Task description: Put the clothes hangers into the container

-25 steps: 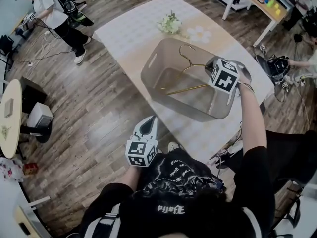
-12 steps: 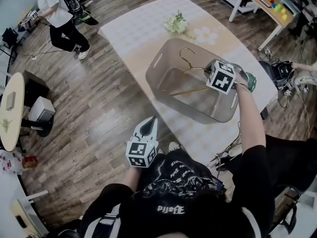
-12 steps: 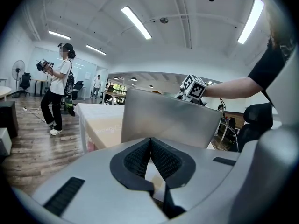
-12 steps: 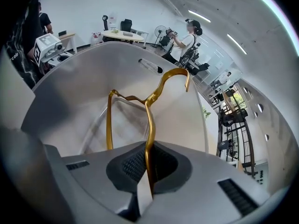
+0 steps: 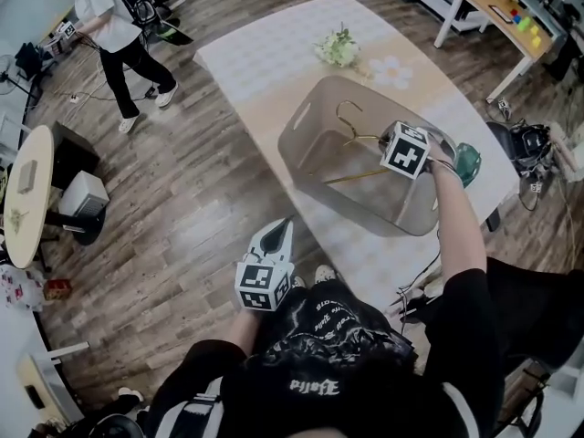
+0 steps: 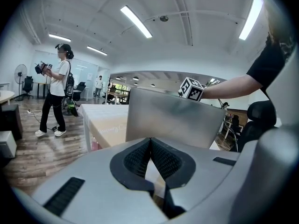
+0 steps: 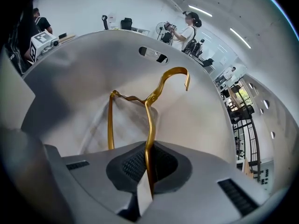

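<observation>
A gold wire hanger (image 7: 149, 120) hangs inside the grey plastic container (image 5: 315, 121) on the table. My right gripper (image 7: 148, 164) is shut on one arm of the hanger, and the hook (image 7: 176, 73) points up toward the far wall with the handle slot. In the head view the right gripper (image 5: 391, 149) reaches over the container's near right rim, and the hanger (image 5: 351, 176) slants across the inside. My left gripper (image 5: 279, 231) is held low near my body, off the table, shut with nothing between its jaws. In the left gripper view its jaws (image 6: 150, 146) face the container's side (image 6: 173, 120).
The table (image 5: 265, 62) has a pale checked cloth, a small flower bunch (image 5: 338, 48) and a daisy-shaped mat (image 5: 391, 69) beyond the container. A person (image 5: 114, 35) stands on the wood floor at the far left. A round side table (image 5: 23, 203) is at the left.
The right gripper has stayed shut on the hanger and sunk slightly into the container. The left gripper has not moved. The person at the far left has stepped sideways.
</observation>
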{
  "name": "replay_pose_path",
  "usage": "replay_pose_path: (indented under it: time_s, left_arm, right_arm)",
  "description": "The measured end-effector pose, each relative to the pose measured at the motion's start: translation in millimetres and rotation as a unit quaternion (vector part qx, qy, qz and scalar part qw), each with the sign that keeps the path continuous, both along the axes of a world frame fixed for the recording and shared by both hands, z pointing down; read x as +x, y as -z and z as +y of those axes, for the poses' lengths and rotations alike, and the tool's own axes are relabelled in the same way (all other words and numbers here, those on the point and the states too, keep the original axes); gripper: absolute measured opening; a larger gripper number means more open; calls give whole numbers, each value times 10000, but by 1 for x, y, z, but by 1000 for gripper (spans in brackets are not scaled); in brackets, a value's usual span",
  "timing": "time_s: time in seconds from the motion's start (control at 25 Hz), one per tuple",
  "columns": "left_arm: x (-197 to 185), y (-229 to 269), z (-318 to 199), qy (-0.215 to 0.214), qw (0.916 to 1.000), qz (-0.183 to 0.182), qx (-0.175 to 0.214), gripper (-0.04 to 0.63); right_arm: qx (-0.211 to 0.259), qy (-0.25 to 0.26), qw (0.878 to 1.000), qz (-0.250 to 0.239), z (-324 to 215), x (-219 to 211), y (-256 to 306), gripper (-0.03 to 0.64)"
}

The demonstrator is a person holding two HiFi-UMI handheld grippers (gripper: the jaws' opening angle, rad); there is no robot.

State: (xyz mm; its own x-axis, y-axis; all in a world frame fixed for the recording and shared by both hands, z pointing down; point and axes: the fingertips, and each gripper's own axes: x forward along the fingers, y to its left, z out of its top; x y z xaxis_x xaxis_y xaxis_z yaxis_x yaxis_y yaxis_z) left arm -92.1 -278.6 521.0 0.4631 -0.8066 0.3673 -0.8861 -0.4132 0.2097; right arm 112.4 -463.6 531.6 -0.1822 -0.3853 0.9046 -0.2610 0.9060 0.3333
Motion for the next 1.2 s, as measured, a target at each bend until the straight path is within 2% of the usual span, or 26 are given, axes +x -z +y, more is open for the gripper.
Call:
replay_pose_path:
  time_s: [0.4, 0.92, 1.12, 1.16, 1.2]
  left_arm:
    - [-4, -7, -1, 108, 9999, -102, -40, 20]
    - [-15, -9, 0, 239, 9996, -145, -94, 20]
    - [-13, -12, 0, 221, 9996, -143, -84, 20]
    - [-15, -12, -1, 222, 9996, -148, -77, 20]
    - [-16, -11, -1, 233, 9996, -152, -70, 20]
  right_arm:
    - [-77, -273, 9995, -144, -8, 8, -24, 9]
    - [-297, -283, 9988, 266, -11, 15, -47, 9]
    - [-199, -365, 9987, 302, -14, 19, -50, 11]
    - [-276, -421, 9984, 256, -13, 18, -50, 27]
    - [-428, -493, 9977, 204, -10, 17, -51, 104]
